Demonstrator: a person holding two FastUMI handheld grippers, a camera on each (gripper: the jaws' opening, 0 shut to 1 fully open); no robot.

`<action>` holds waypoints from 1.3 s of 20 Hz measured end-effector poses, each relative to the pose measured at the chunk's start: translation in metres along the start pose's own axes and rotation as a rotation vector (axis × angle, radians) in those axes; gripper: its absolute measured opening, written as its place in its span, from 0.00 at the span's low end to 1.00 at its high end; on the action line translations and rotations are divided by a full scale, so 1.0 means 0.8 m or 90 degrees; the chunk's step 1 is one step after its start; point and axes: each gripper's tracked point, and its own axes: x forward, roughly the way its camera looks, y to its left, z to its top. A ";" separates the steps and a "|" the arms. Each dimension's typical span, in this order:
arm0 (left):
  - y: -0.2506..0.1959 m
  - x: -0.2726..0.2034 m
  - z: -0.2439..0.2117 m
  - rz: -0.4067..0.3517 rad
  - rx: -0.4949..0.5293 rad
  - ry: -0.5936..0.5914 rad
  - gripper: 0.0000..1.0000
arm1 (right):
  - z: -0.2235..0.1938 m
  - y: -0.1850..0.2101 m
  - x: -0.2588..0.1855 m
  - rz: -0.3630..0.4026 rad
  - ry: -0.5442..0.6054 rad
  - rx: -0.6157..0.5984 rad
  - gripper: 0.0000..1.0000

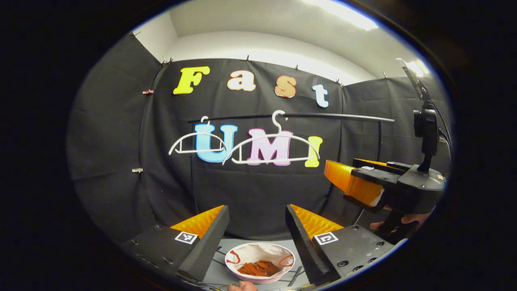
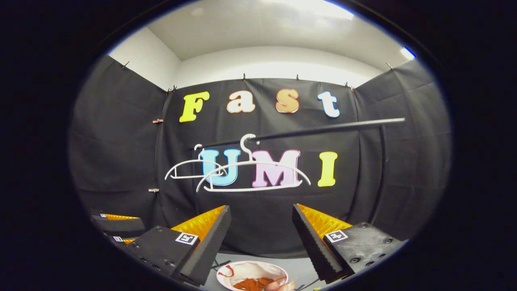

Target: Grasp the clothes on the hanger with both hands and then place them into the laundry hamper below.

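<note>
Left hand-held gripper (image 1: 257,226) released, fingers spread, empty. Right hand-held gripper (image 2: 261,226) likewise released, empty.

Below, between fingers: one laundry hamper (image 1: 278,252), one rust-coloured garment (image 1: 258,268) already inside. Judged soft, light, limp; pinch bunched folds.

Ahead, above: two bare hangers (image 1: 274,148) on one rail (image 1: 343,117).

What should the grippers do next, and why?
Probably just ease both back and stop. The two hangers on the rail hang bare, the rust-coloured clothes lie in the hamper, and both the left hand-held gripper and right hand-held gripper are open.
</note>
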 end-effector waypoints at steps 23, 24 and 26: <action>0.023 -0.049 0.051 0.047 0.000 -0.071 0.98 | 0.057 0.005 -0.063 -0.027 -0.056 -0.023 1.00; 0.020 -0.048 0.052 0.045 -0.002 -0.072 0.98 | 0.056 0.003 -0.063 -0.028 -0.056 -0.024 0.98; 0.016 -0.048 0.051 0.046 0.000 -0.072 0.98 | 0.057 0.004 -0.062 -0.026 -0.058 -0.020 0.98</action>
